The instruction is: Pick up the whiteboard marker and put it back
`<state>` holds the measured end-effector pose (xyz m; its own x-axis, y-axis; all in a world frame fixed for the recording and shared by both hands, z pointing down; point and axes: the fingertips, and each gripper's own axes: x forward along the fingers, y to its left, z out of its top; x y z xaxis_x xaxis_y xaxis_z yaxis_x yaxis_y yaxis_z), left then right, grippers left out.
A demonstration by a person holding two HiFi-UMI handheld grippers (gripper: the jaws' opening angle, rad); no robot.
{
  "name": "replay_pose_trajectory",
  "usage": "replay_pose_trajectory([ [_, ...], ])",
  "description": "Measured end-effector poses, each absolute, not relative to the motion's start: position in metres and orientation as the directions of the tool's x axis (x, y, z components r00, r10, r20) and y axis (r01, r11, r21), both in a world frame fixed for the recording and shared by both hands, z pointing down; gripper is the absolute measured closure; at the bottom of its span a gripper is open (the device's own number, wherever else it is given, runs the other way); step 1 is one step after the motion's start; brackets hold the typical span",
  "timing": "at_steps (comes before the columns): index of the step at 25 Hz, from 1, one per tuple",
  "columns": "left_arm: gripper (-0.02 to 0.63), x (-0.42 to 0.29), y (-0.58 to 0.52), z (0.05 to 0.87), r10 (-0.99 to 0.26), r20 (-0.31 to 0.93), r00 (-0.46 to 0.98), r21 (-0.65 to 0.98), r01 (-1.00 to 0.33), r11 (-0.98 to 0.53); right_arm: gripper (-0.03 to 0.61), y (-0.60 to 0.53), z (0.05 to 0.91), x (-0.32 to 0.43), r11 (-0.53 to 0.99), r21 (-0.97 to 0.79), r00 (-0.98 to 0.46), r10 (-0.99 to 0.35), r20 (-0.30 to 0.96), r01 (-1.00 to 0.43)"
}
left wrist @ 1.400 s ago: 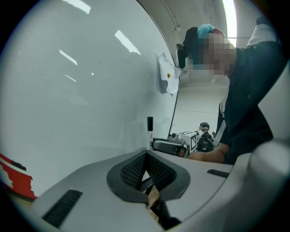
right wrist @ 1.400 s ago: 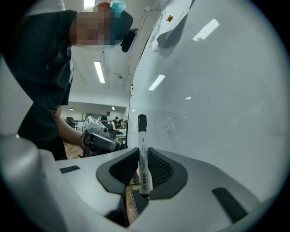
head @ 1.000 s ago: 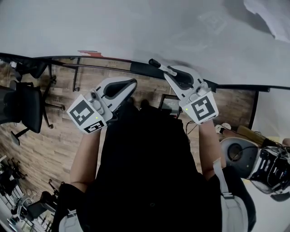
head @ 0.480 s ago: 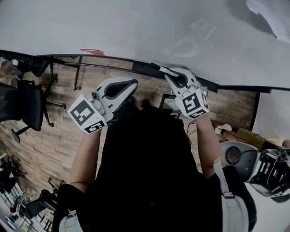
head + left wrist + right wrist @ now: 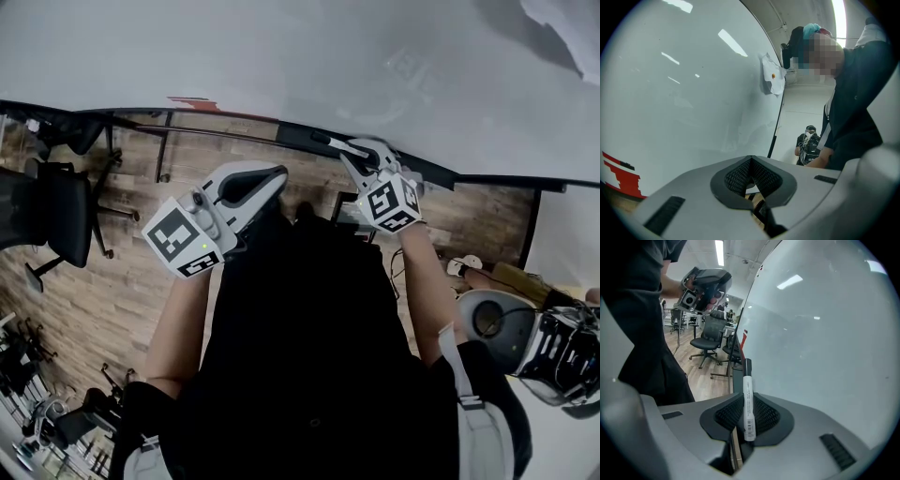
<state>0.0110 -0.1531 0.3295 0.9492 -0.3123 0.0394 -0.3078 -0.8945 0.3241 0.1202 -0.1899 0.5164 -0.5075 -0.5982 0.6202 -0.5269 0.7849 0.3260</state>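
The whiteboard marker (image 5: 747, 399), white-bodied with a black cap, stands up between the jaws of my right gripper (image 5: 747, 404), which is shut on it. In the head view my right gripper (image 5: 354, 156) holds the marker (image 5: 328, 141) just above the black tray rail (image 5: 291, 142) along the lower edge of the whiteboard (image 5: 281, 56). The whiteboard (image 5: 825, 333) fills the right side of the right gripper view. My left gripper (image 5: 272, 178) hangs lower and to the left, away from the rail. Its jaws (image 5: 751, 180) are shut with nothing between them.
A sheet of paper (image 5: 772, 77) is stuck on the whiteboard (image 5: 684, 93). Office chairs (image 5: 52, 220) stand on the wooden floor at the left. A grey device (image 5: 562, 352) lies at the lower right. A red mark (image 5: 192, 103) sits on the board's lower edge.
My right gripper has moved up and left with the marker, closer to the tray rail. The left gripper has stayed put.
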Motion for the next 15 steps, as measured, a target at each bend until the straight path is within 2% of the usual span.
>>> replay_pose_trajectory([
  [15,0.603,0.008,-0.145,0.328,-0.313,0.045,0.949,0.325,-0.31,-0.893,0.505,-0.184,0.533,0.116,0.79,0.298,-0.504,-0.582,0.637,-0.536],
])
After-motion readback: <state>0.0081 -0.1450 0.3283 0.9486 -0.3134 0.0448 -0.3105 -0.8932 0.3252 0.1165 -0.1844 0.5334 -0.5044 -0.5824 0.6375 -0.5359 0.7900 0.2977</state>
